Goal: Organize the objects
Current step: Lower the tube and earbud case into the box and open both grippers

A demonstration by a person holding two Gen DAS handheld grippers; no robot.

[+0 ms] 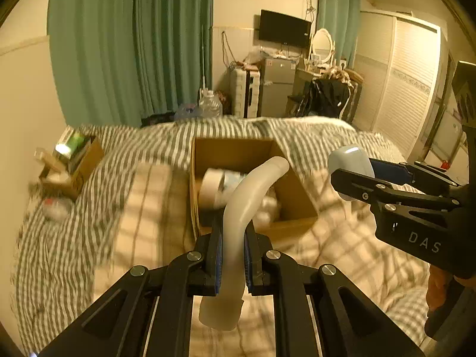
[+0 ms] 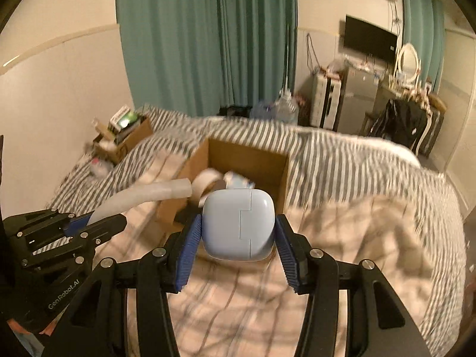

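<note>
I'm pinching a curved white tube in my nearly shut left gripper, its long axis pointing ahead. My right gripper is gripping a pale blue case, half-wide. The open cardboard box is sitting just ahead on the bed, right gripper nearer.

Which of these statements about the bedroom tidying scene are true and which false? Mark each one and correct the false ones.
1. The left gripper holds a curved translucent tube. True.
2. The right gripper holds a roll of tape. False: it holds a pale blue case; the tape roll lies in the box.
3. The open cardboard box sits on the bed. True.
4. The curtains are red. False: they are green.
5. A second small box stands near the wall. True.
</note>
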